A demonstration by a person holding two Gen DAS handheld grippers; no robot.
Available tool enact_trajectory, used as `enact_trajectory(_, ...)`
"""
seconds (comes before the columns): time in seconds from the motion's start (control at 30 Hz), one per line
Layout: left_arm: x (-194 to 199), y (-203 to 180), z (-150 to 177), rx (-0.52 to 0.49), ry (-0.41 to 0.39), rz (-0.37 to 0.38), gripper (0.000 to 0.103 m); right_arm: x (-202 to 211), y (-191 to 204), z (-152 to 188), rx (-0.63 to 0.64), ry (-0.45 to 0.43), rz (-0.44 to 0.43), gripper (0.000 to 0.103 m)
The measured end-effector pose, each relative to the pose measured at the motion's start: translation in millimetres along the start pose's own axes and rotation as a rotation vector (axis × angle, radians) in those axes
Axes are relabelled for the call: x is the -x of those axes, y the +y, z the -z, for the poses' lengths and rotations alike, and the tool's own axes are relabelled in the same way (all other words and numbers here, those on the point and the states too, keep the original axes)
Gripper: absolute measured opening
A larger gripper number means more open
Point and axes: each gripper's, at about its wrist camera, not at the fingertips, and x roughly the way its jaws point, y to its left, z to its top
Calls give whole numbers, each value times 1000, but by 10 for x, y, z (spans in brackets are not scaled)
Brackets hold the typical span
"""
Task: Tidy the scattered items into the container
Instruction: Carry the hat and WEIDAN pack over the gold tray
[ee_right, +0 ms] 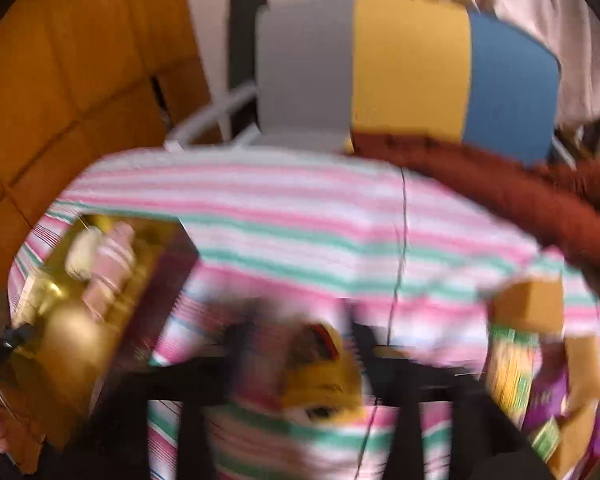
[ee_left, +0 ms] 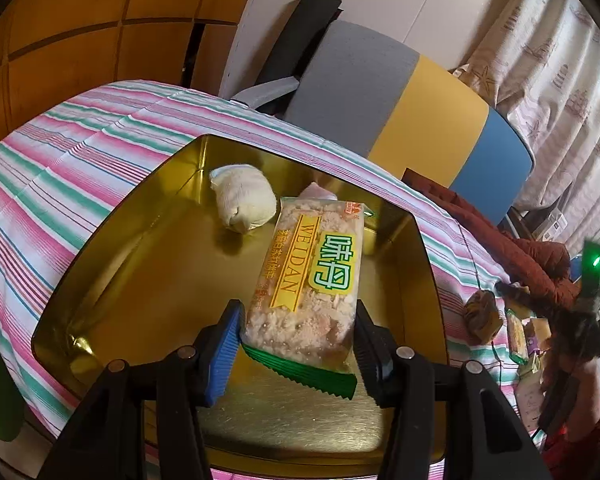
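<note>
My left gripper [ee_left: 298, 344] is shut on the near end of a WEIDAN cracker packet [ee_left: 316, 264] and holds it tilted over the gold tin [ee_left: 140, 248]. Inside the tin lie a white wrapped bun [ee_left: 244, 200] and a pink item [ee_left: 318, 192], which the packet mostly hides. The right wrist view is blurred. In it my right gripper [ee_right: 304, 336] hangs over the striped cloth with its jaws wide apart. A yellow snack packet [ee_right: 324, 376] lies between the fingers, and I see no pad pressing on it. The tin [ee_right: 72, 340] is at the left.
Several loose packets [ee_right: 512, 372] and an orange box [ee_right: 532, 304] are piled at the cloth's right edge. A brown packet [ee_left: 480, 314] lies right of the tin. A red-brown jacket [ee_right: 540, 200] drapes over the far right, with a grey, yellow and blue chair [ee_left: 420, 108] behind the table.
</note>
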Motion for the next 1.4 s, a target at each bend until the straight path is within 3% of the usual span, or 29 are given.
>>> enact_trajectory(0.03, -9, 4, -4, 4, 2, 3, 53, -45, -21, 77, -12, 10, 9, 89)
enact_trajectory(0.07, -15, 7, 2, 7, 4, 8, 53, -85, -17, 123, -6, 18, 22, 85)
enact_trajectory(0.17, -33, -11, 16, 1, 14, 12, 53, -258, -43, 239, -5, 84, 22, 49)
enact_trajectory(0.2, -30, -19, 19, -3, 15, 14, 53, -302, -84, 268, -28, 102, -3, 44)
enact_trajectory(0.3, -11, -28, 4, -9, 7, 8, 53, -258, -123, 286, -60, 87, -24, 33)
enact_trajectory(0.37, -20, -4, -18, -3, 10, 5, 53, -171, -95, 226, -63, 60, -37, 31)
enact_trajectory(0.53, -69, 64, -100, 8, 23, -23, 53, 110, 251, -22, -40, -24, -133, 31)
enact_trajectory(0.73, -234, 130, -149, 1, 102, -61, 53, 140, 836, -264, -29, -40, -293, 31)
enact_trajectory(0.93, -384, 79, -252, -26, 137, -51, 53, -115, 1264, -401, -9, -17, -307, 31)
enact_trajectory(1.1, -555, 35, -439, -43, 164, -104, 57, -364, 1342, -497, -49, -3, -271, 52)
enact_trajectory(1.17, -543, 42, -481, -35, 161, -107, 60, -329, 1331, -496, -60, -15, -270, 55)
enact_trajectory(1.27, -450, 83, -489, 0, 123, -84, 61, -189, 1296, -443, -67, -44, -282, 68)
enact_trajectory(1.4, -233, 107, -483, 50, 46, -23, 65, 12, 1221, -353, -62, -76, -277, 69)
